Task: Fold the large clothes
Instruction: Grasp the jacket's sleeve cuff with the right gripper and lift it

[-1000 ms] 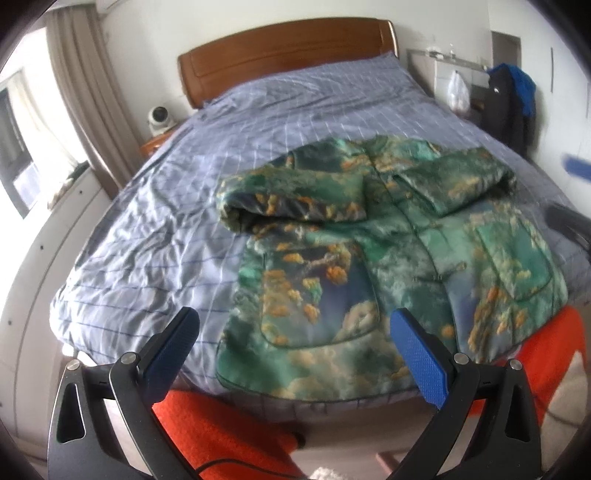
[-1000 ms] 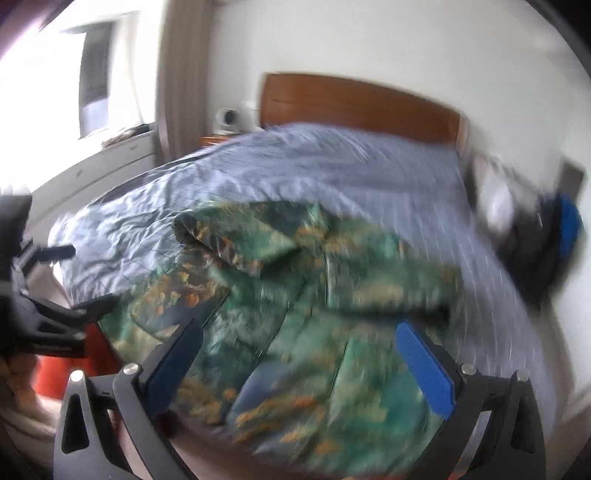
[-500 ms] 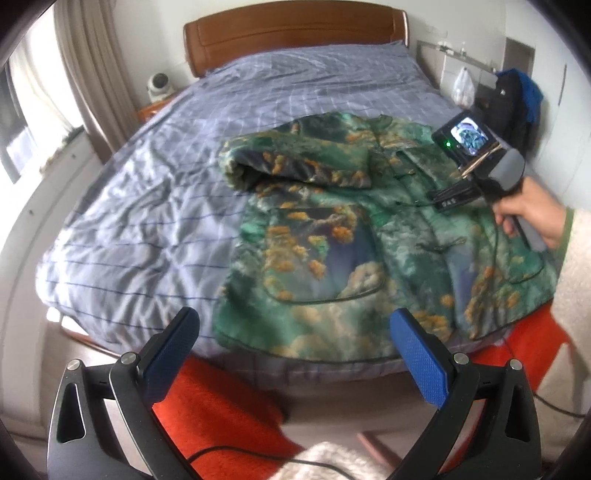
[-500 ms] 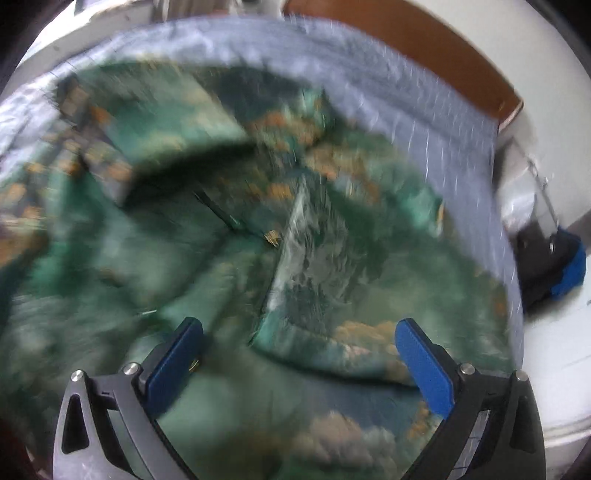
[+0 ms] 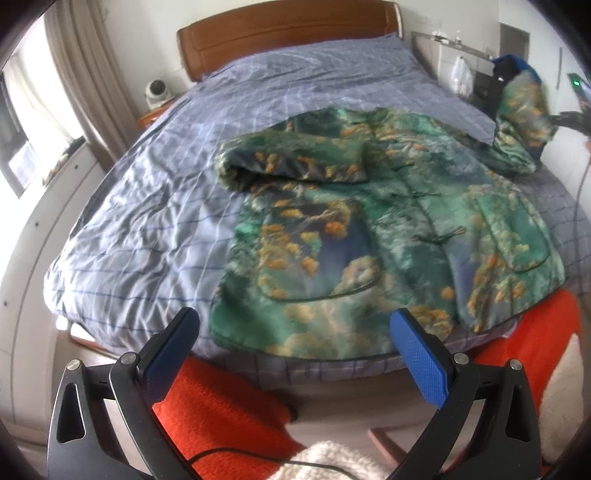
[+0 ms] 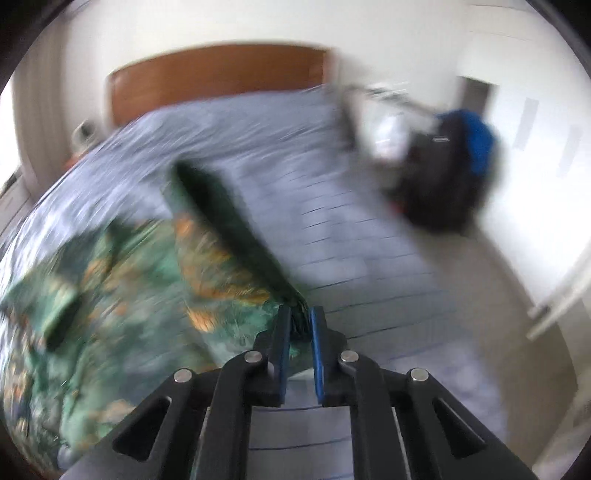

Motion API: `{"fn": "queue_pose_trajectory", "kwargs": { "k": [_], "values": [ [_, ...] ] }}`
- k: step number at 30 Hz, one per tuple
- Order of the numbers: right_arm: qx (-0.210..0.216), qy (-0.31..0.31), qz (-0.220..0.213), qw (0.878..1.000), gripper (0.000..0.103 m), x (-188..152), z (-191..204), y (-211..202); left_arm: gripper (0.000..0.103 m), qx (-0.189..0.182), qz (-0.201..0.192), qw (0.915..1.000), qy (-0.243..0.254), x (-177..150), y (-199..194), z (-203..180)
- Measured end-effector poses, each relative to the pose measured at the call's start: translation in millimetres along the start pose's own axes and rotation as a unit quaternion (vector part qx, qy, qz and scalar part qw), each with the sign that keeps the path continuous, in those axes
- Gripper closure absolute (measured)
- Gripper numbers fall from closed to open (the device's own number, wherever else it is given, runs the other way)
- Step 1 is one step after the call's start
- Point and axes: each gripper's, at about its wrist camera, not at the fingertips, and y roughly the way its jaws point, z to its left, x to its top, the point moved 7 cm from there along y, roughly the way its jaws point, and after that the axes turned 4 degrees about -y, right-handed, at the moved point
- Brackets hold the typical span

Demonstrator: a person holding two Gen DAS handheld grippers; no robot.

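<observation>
A green padded jacket (image 5: 388, 229) with orange and blue print lies front up on the bed (image 5: 166, 206). Its left sleeve (image 5: 288, 162) is folded across the chest. My left gripper (image 5: 295, 336) is open and empty, held off the foot of the bed, short of the jacket's hem. My right gripper (image 6: 300, 325) is shut on the jacket's right sleeve (image 6: 221, 258) and holds it up off the bed. In the left wrist view the lifted sleeve (image 5: 524, 107) stands up at the far right. The right wrist view is blurred.
The bed has a blue-grey checked cover and a wooden headboard (image 5: 288, 33). A red blanket (image 5: 221, 410) lies below the foot of the bed. A dark bag with a blue top (image 6: 450, 177) stands right of the bed. A nightstand (image 5: 155, 110) is at the far left.
My right gripper has come down on the jacket, shut on the right sleeve and lifted it out to the right. My left gripper has stayed open near the foot of the bed.
</observation>
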Motion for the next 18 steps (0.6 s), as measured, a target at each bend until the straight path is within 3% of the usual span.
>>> {"fn": "queue_pose_trajectory", "kwargs": {
  "k": [4, 8, 13, 16, 18],
  "values": [
    [-0.040, 0.066, 0.000, 0.997, 0.093, -1.4, -86.5, -8.0, 0.000, -0.016, 0.007, 0.9998, 0.010, 5.5, 1.7, -17.5],
    [-0.046, 0.149, 0.039, 0.987, 0.094, -49.8, -148.0, 11.4, 0.000, -0.032, 0.008, 0.9992, 0.021, 10.9, -1.3, -36.4],
    [-0.045, 0.232, 0.080, 0.968, 0.099, -124.8, -185.3, 40.0, 0.000, -0.027, -0.005, 0.9988, 0.041, 13.8, -10.5, -44.8],
    [-0.022, 0.292, 0.095, 0.951, 0.099, -165.2, -199.9, 53.8, 0.000, -0.031, -0.002, 0.9989, 0.035, 13.5, -9.1, -44.0],
    [0.025, 0.341, 0.088, 0.936, 0.097, -184.9, -208.3, 56.8, 0.000, -0.038, 0.004, 0.9990, 0.025, 13.3, -7.4, -41.5]
  ]
}}
